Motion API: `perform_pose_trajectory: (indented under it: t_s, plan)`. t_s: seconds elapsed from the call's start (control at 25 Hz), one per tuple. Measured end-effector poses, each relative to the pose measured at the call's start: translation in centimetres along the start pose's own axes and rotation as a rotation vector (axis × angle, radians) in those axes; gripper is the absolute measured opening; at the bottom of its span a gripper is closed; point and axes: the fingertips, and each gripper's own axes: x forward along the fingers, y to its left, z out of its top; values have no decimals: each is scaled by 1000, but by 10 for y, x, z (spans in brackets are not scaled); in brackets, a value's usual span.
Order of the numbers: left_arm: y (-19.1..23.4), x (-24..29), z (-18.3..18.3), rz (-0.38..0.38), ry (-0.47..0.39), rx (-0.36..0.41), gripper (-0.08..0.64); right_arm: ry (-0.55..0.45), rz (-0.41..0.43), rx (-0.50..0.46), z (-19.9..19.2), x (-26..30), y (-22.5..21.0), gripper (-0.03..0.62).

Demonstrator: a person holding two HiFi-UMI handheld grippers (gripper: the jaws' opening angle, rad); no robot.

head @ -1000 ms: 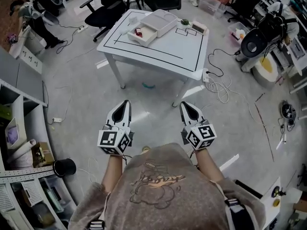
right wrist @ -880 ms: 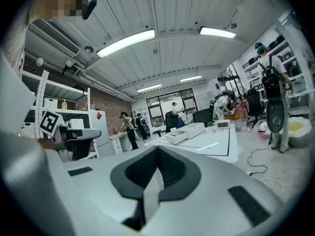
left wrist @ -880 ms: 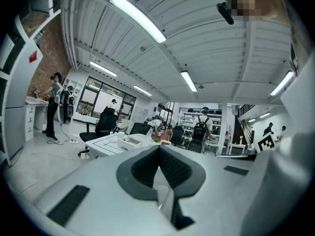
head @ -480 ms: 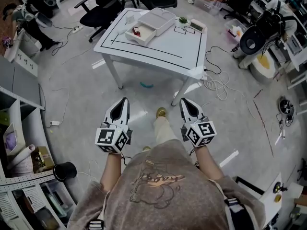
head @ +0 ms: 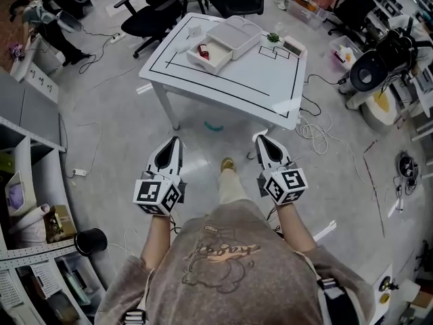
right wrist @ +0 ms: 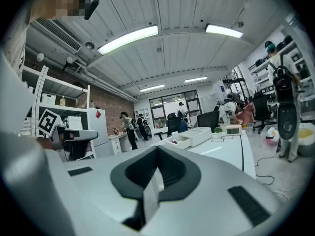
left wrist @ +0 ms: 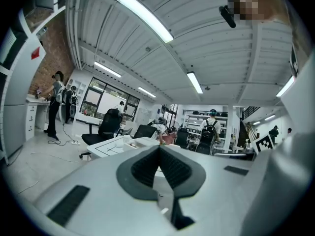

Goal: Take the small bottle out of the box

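Note:
A white box (head: 235,32) stands at the far side of the white table (head: 250,80), its drawer (head: 210,54) pulled out toward the left. In the drawer lies a small red and white thing (head: 202,48), too small to make out further. My left gripper (head: 177,143) and right gripper (head: 260,138) are held side by side above the floor, well short of the table. Both are shut with nothing between the jaws. In the right gripper view the right gripper (right wrist: 157,149) points at the box (right wrist: 197,135) on the table (right wrist: 229,149). In the left gripper view the left gripper (left wrist: 159,149) points at the table (left wrist: 110,144) too.
A small plant (head: 273,38) and a clock (head: 293,46) sit at the table's far right corner. Black office chairs (head: 152,12) stand behind the table. Cables (head: 318,127) lie on the floor to its right. Shelves (head: 27,202) line the left side. People stand in the background.
The table has come nearer and shifted slightly right in the head view as the person steps forward, a shoe now ahead. Both grippers stay shut and level.

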Motion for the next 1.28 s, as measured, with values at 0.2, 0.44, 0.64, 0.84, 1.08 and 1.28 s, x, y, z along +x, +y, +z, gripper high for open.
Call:
perform_pose_trajectory:
  t_s: [0.2, 0.44, 0.64, 0.84, 1.08, 1.28]
  plan:
    - [22, 32, 6, 20, 6, -4, 8, 4, 16, 1, 8, 41, -16, -3]
    - [36, 85, 22, 25, 12, 1, 8, 15, 31, 8, 22, 85, -45, -3]
    - [48, 127, 39, 46, 11, -4, 8, 35, 45, 14, 36, 120, -73, -3]
    - [54, 168, 50, 67, 10, -7, 8, 40, 67, 26, 46, 155, -101, -3]
    - [64, 211, 59, 101, 4, -13, 8, 46, 104, 26, 59, 196, -134, -3]
    - [69, 239, 60, 130, -1, -21, 8, 49, 122, 29, 66, 220, -157, -3]
